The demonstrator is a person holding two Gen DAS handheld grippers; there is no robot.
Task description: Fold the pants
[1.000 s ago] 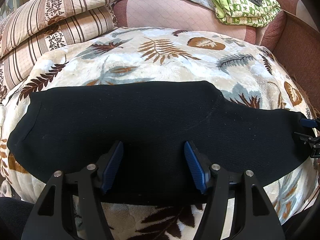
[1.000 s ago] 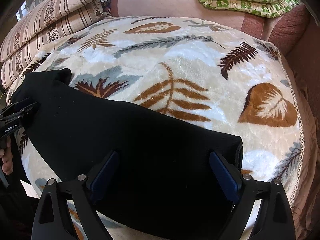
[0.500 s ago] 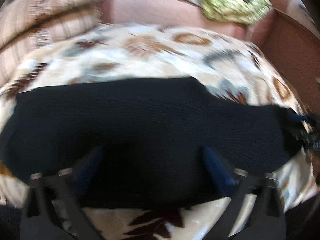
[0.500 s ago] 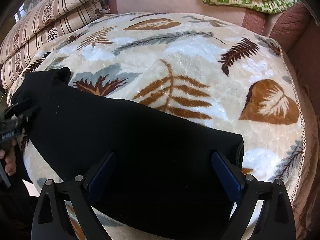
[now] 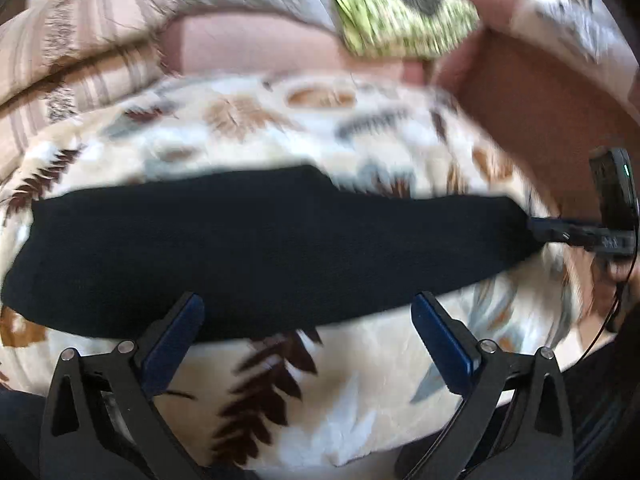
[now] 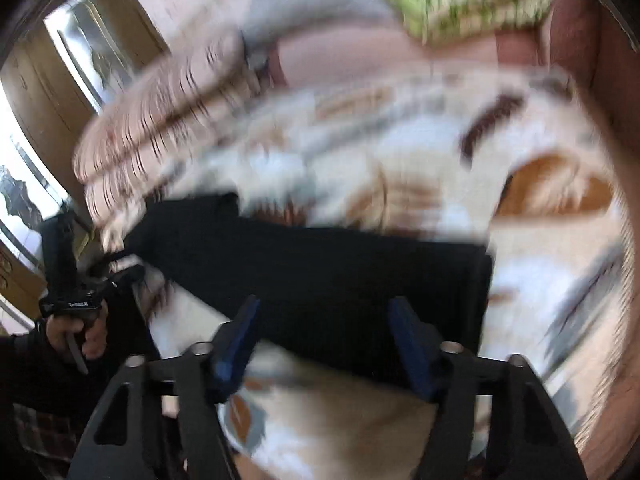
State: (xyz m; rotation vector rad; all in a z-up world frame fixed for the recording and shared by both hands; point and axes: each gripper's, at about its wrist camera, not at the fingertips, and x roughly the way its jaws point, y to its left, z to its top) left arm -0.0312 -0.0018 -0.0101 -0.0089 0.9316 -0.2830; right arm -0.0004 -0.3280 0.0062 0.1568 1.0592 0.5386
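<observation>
The black pants [image 5: 256, 248] lie flat as a long band across the leaf-print blanket [image 5: 320, 384]; they also show in the right wrist view [image 6: 344, 280]. My left gripper [image 5: 308, 324] is open and empty, just short of the pants' near edge. My right gripper [image 6: 324, 328] is open and empty, its blue pads [image 6: 404, 340] over the near edge of the pants' end. Each gripper shows at the other view's edge: the right one [image 5: 576, 236] at the pants' right end, the left one [image 6: 80, 296] at the left. Both views are blurred.
Striped pillows [image 5: 60, 60] lie at the back left. A folded green patterned cloth [image 5: 400, 20] sits on the pink sofa back [image 5: 256, 44]. A brown armrest [image 5: 532, 108] bounds the right side. A doorway [image 6: 80, 52] shows far left in the right wrist view.
Both grippers have pulled back toward me and lifted off the pants. The left jaws opened wider; the right jaws narrowed somewhat. The right wrist view swung left.
</observation>
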